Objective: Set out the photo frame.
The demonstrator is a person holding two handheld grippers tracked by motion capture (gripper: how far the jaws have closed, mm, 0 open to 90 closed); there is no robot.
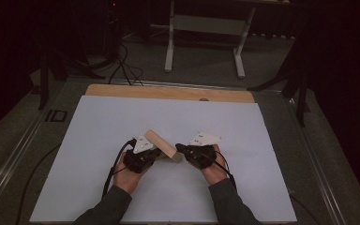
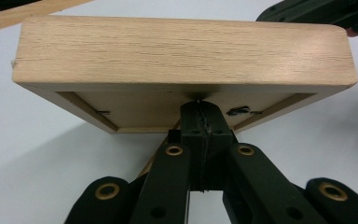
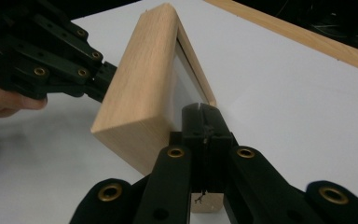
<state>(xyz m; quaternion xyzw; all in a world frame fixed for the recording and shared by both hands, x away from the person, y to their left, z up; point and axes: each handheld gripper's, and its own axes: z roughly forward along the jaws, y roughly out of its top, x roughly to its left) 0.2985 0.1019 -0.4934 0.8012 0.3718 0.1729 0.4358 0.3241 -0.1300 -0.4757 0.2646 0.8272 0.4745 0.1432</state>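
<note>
Left gripper [image 2: 199,109]: jaws pressed together, tips against the underside lip of the wooden frame [image 2: 182,51]; a real pinch is not certain.
Right gripper [image 3: 204,122]: jaws likewise closed, tips at the frame's near end, beside its recessed panel.
Frame position: tilted up on edge between both grippers, above the white sheet [image 1: 122,122] near the table's middle.
Done: frame propped, both tools at it.
Left: judging by the pose, turning or setting it down remains.
</note>
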